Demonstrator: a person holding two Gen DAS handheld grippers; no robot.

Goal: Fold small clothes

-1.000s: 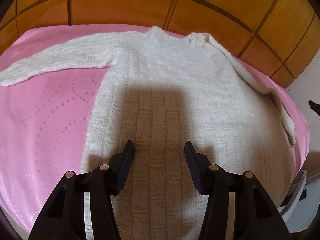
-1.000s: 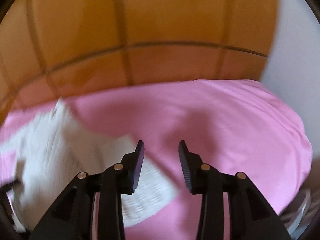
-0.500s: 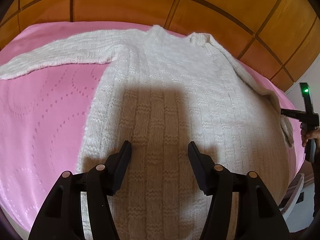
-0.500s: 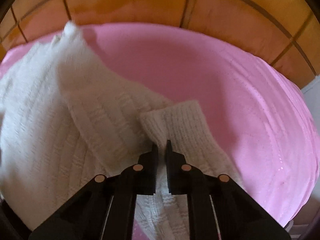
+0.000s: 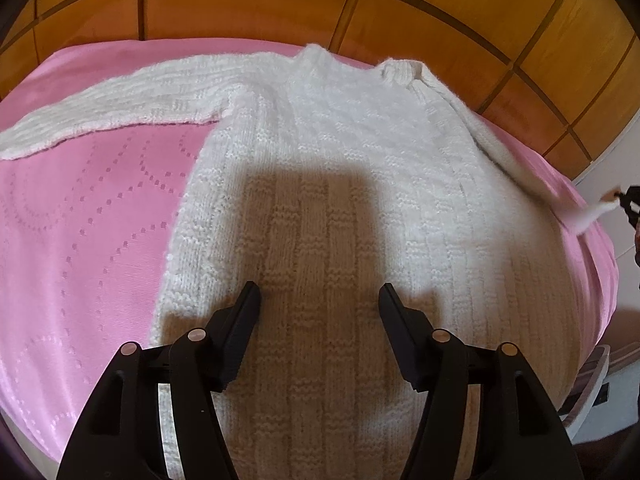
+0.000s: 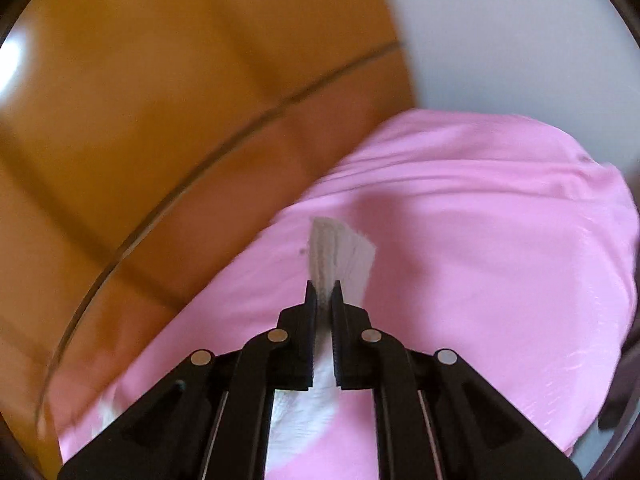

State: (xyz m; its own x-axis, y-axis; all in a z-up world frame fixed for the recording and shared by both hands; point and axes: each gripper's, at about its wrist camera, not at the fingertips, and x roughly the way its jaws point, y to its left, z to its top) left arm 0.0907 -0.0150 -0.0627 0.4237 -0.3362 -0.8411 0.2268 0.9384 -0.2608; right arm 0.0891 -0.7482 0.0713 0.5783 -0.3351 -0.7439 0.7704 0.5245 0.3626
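Left wrist view: the white knit sweater (image 5: 340, 184) lies flat on the pink bed (image 5: 92, 240); the left tongs (image 5: 320, 300) hover released over its lower body, their jaws having just widened with nothing between. Right wrist view: the right tongs (image 6: 325, 289) are clenched on the sleeve cuff (image 6: 340, 252). The knit looks soft and stretchy, best pinched at cuffs or hem.

Fuzzy ribbed-knit white sweater (image 5: 360, 208) on a satiny pink bedspread (image 5: 88, 248) with dotted stitching; glossy wooden headboard (image 5: 248, 4).
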